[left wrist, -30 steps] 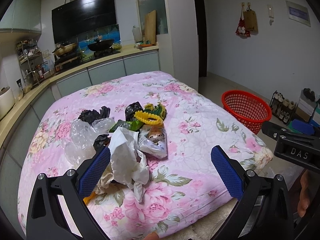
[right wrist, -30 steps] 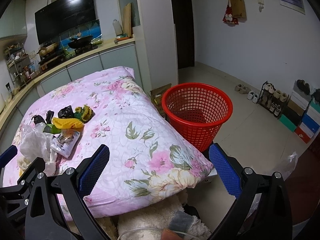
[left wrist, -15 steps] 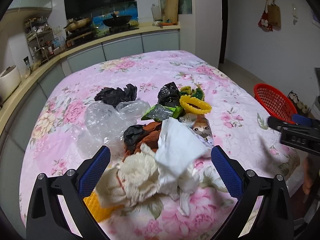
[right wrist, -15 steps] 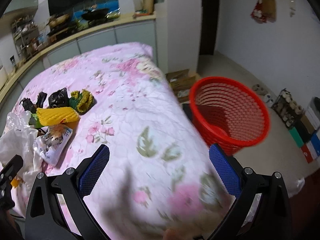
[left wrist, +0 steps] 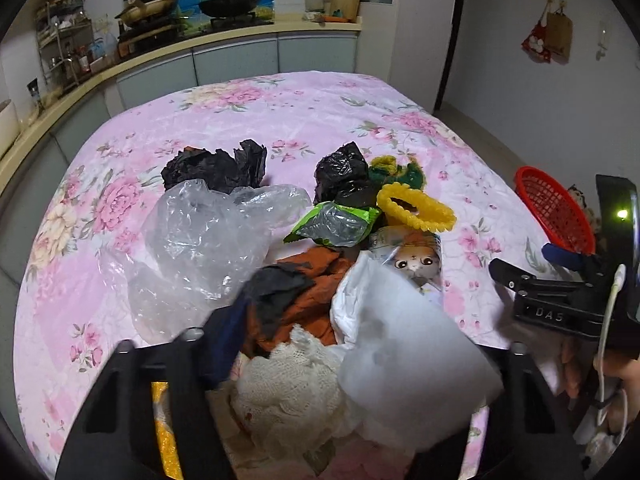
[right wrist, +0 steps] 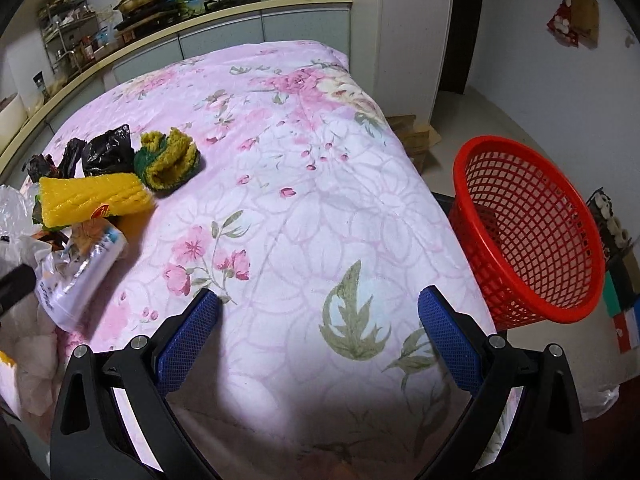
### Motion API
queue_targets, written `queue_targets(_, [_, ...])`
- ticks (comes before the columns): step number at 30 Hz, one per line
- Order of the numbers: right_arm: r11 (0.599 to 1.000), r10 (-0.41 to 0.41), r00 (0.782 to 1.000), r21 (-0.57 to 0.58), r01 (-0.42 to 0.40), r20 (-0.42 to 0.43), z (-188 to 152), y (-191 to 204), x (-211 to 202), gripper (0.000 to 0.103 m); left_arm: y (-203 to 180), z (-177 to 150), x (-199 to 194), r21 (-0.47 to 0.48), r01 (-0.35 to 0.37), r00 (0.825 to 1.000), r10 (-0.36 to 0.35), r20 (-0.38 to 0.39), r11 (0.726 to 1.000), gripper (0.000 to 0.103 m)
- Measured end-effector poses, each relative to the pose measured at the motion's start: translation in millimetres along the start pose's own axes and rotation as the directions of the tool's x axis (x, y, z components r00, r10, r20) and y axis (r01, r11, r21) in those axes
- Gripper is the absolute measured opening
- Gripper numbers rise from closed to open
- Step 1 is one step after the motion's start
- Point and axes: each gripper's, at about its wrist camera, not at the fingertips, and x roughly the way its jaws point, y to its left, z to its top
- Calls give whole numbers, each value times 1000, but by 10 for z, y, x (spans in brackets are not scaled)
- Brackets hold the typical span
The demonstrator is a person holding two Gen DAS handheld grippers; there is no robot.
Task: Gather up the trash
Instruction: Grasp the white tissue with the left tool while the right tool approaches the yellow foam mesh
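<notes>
Crumpled trash pile [left wrist: 304, 264] — wrappers, bags — on bedspread

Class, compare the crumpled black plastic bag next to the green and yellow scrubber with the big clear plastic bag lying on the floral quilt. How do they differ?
The crumpled black plastic bag is opaque; the big clear plastic bag lets the floral quilt show through. The black bag is balled up tight and small; the clear bag is spread out loose and covers far more quilt. Both are wrinkled, shiny plastic lying in the same trash pile.
</notes>
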Motion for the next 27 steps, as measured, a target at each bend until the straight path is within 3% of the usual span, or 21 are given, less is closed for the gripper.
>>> queue_targets(3, [1000, 4, 1000, 2, -4, -3, -20, -8, -5, 97, 43, -29, -16, -1, 7, 1000, -7, -1, 1000, 50])
queue_targets(9, [1000, 13, 1000, -2, -13, -9, -6, -32, -6, 97, 134, -30, -279, -12, 122, 992, -121, 45, 992, 50])
queue_targets(12, [1000, 11, 1000, -6, -12, -8, -7, -16, -23, 97, 161, -34, -399, 8, 136, 988, -136, 77, 991, 50])
queue_targets(14, [1000, 15, 1000, -3, -15, -10, -12, 4, -39, 97, 146, -58, -401, 34, 118, 990, -120, 67, 992, 36])
queue_targets(16, [999, 32, 999, -7, -32, -13, -11, 43, -72, 97, 134, -91, -383, 44, 135, 990, -137, 41, 990, 9])
queue_targets(17, [999, 40, 999, -9, -40, -12, -12, 67, -89, 97, 126, -109, -384, 42, 149, 988, -151, 35, 988, 6])
queue_targets(23, [995, 86, 995, -57, -83, 48, 50, 234, -279, 92, 208, -94, -574, 34, 166, 981, -168, 96, 986, 2])
queue_targets(27, [985, 157, 985, -83, -150, 74, 135, 330, -367, 92, 352, 64, -764, 15, 215, 963, -214, 161, 977, 2])
